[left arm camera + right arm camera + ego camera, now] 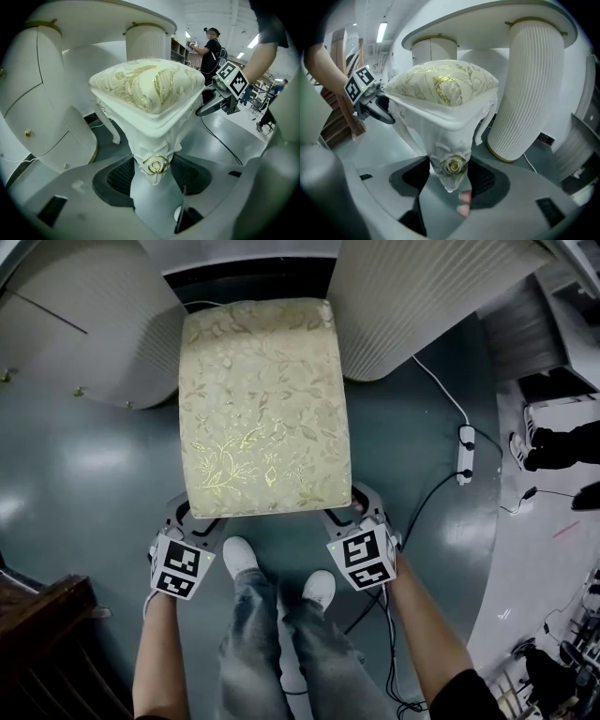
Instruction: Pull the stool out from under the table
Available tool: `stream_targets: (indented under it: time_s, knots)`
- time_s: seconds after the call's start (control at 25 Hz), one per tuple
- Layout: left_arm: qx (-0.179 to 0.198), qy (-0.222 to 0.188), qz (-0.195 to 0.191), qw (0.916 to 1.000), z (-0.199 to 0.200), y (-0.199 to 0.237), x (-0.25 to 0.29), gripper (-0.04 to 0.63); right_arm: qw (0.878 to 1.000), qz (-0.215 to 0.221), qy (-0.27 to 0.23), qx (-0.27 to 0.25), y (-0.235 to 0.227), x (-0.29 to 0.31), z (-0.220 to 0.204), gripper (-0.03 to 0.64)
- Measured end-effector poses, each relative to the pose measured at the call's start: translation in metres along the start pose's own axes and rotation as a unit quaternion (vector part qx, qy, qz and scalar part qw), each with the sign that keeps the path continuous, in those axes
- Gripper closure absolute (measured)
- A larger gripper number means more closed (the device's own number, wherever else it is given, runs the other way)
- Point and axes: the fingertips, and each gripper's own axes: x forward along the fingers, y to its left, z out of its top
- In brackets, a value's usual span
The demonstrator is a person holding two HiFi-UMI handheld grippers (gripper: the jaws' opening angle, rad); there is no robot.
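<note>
Two stool (265,409) corners seemingly snug between left gripper's (152,174), right gripper's (449,177) fingers (486,180).

White power strip (463,454) on floor (75,474)

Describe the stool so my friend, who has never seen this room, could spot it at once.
Find the white table standing on fat round pedestals on the grey-green floor. Between two pedestals sits the stool, low and rectangular. Unlike the plain white furniture around it, it has a cream cushion patterned with gold leaves and carved white legs bearing a gold rose.
</note>
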Motion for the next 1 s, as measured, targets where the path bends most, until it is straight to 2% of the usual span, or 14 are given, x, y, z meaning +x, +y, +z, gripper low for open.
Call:
stream_targets:
  time_s: [0.36, 0.68, 0.88, 1.0]
  knots:
    - [-0.007, 0.015, -0.004, 0.9999, 0.003, 0.001, -0.005, 0.350, 1.000, 0.008, 0.003, 0.012, 0.002, -0.005, 0.003, 0.305]
    - [-0.023, 0.018, -0.019, 0.9994, 0.003, 0.000, -0.010, 0.350, 1.000, 0.014, 0.021, 0.016, 0.008, -0.009, 0.001, 0.307]
    - [-0.035, 0.034, -0.033, 0.9983, 0.004, -0.003, -0.014, 0.350, 0.999, 0.026, 0.045, 0.013, 0.009, -0.015, 0.002, 0.307]
    - [-0.027, 0.022, -0.024, 0.9991, 0.001, -0.002, -0.010, 0.350, 0.999, 0.022, 0.032, -0.002, 0.007, -0.009, -0.002, 0.308]
